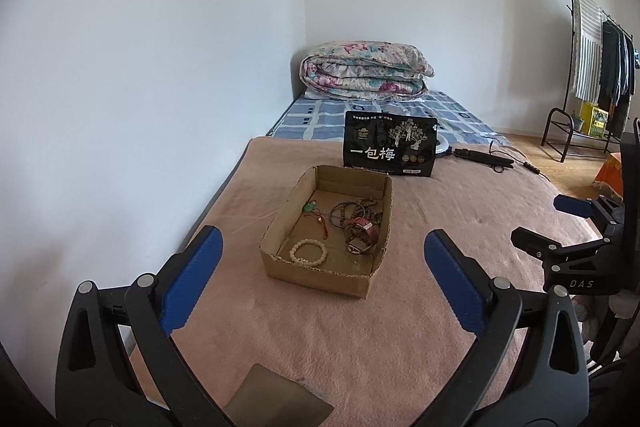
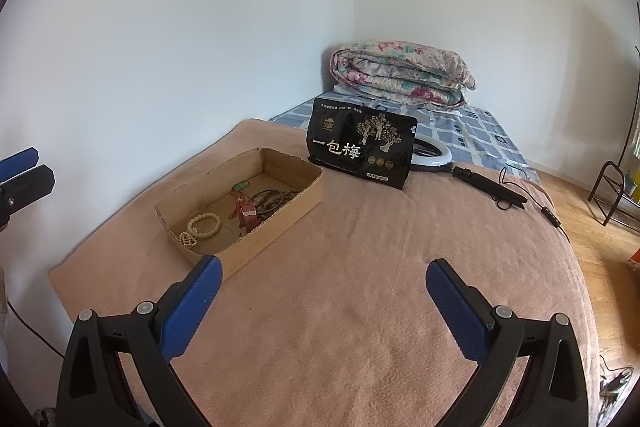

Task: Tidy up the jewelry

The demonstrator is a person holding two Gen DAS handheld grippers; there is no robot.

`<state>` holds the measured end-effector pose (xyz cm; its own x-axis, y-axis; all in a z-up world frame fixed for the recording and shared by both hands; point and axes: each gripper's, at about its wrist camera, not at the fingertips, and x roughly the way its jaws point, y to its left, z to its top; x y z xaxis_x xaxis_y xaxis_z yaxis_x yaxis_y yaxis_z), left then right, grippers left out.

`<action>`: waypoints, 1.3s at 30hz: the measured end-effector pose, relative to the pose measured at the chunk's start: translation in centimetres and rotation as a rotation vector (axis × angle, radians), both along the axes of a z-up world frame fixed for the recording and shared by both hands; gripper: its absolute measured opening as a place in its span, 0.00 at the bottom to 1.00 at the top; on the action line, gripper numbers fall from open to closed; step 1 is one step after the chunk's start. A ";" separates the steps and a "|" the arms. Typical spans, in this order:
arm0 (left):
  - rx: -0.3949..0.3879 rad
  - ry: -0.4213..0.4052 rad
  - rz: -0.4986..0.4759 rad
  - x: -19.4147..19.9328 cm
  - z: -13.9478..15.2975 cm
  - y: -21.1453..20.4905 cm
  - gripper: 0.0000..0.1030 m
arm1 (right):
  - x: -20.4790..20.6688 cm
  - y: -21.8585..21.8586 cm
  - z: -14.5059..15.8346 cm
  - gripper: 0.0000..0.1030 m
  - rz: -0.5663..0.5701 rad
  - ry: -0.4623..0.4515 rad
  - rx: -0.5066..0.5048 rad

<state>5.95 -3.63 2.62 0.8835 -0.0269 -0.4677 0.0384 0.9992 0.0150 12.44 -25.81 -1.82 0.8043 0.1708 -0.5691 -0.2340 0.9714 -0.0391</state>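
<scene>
**Jewelry in open cardboard box on bed; both hand-held grippers spread wide and empty**

The bed (image 1: pixel 360 327) is covered by a pink blanket (image 2: pixel 360 307); a folded floral quilt (image 1: pixel 366 71) sits at its far end against the wall corner.

A shallow cardboard box (image 1: pixel 320 273), top open, rests on the blanket. In the left wrist view its long axis runs away from the camera toward a black snack bag (image 1: pixel 390 143), which stands upright just behind the far short wall. In the right wrist view the box lies obliquely, long axis from lower left to upper right.

Contents, all inside the box: a tangle of brown bead strands (image 1: pixel 356 213) at the right side, a red-strapped watch (image 1: pixel 362 227) lying on them, a cream bead bracelet (image 1: pixel 308 250) flat near the front wall, and a green pendant on red cord (image 1: pixel 310 206) toward the far left.

The left hand-held gripper (image 1: pixel 323 259) is spread wide, nothing between its blue pads; the box lies directly ahead, framed between the fingers, apart from them. The right hand-held gripper (image 2: pixel 323 289) is likewise wide and empty; the box lies ahead and to its left, the near corner just beyond its left finger (image 2: pixel 192 307).
</scene>
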 end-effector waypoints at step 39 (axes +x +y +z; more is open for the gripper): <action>0.002 -0.007 0.012 0.0 0.1 0.8 1.00 | -0.2 -0.2 -0.1 1.00 -0.012 0.003 -0.008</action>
